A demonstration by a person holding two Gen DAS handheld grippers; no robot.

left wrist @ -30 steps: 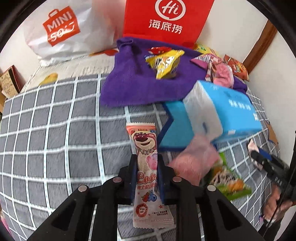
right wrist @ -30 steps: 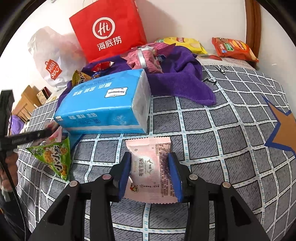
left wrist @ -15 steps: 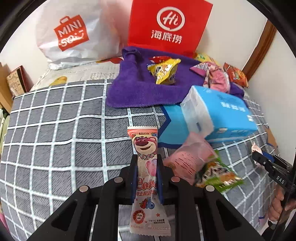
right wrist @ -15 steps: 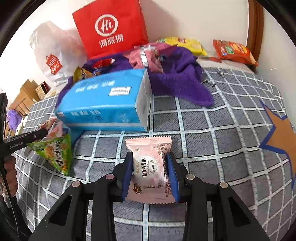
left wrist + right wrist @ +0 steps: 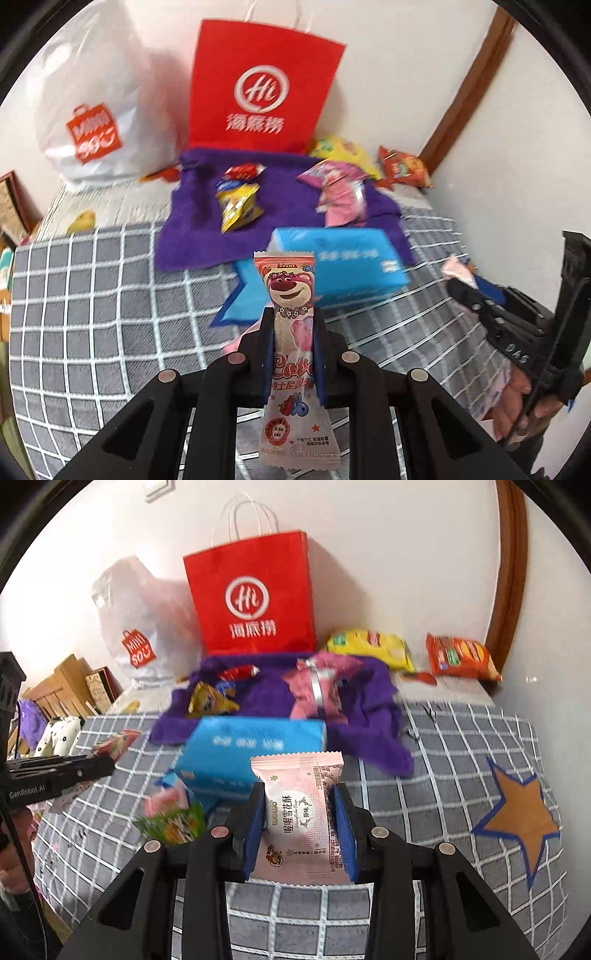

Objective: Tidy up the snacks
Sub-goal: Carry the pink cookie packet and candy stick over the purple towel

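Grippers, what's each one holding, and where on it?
Left gripper: bear snack stick, gripped mid-length. Right gripper: pink snack packet, gripped by its side edges.

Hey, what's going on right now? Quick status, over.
Left gripper shut on bear candy stick. Right gripper shut on pink snack packet. Blue tissue pack sits between them and the purple towel.
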